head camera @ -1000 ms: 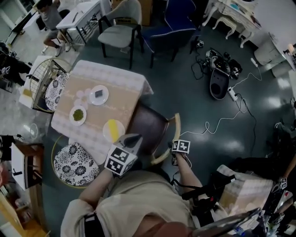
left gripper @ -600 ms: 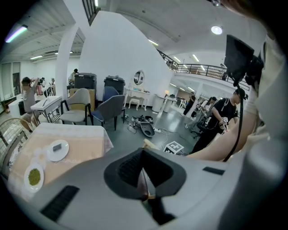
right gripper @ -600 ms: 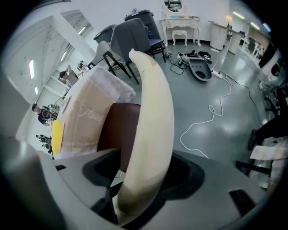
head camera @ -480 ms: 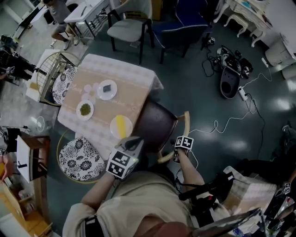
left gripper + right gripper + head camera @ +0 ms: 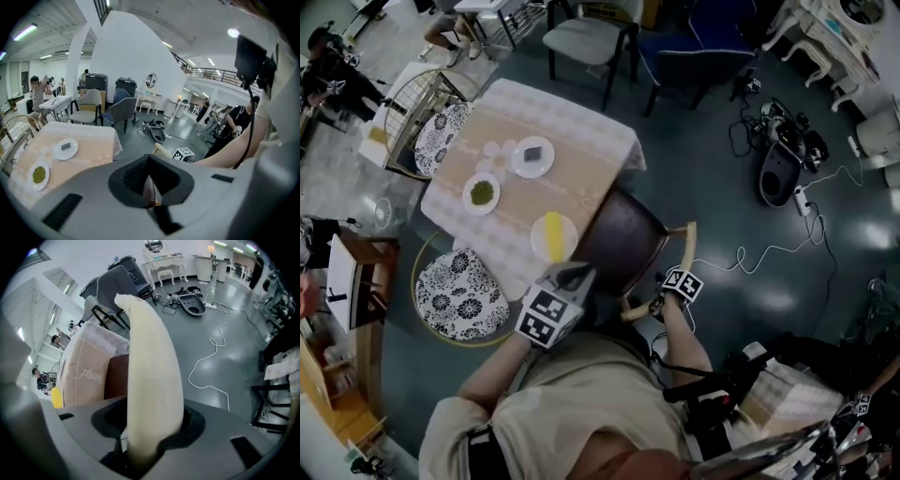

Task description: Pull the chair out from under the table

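Note:
The chair has a dark brown seat and a curved cream backrest rail. Its seat is partly tucked under the cloth-covered table. My right gripper sits on the near end of the rail. In the right gripper view its jaws have just been closing, and the rail now fills the gap of the right gripper. My left gripper hovers at the seat's near left corner. In the left gripper view the left gripper has its pads almost together, with a thin brown sliver between them. I cannot tell if it pinches anything.
Three plates lie on the table. Round floral-cushioned chairs stand at its left sides. A grey chair and a blue chair are beyond. A white cable and a dark device lie on the floor to the right.
My right gripper has dropped onto the backrest rail, rolled, and narrowed its jaws around it. The left gripper has crept closer to the chair. The chair keeps its place against the table.

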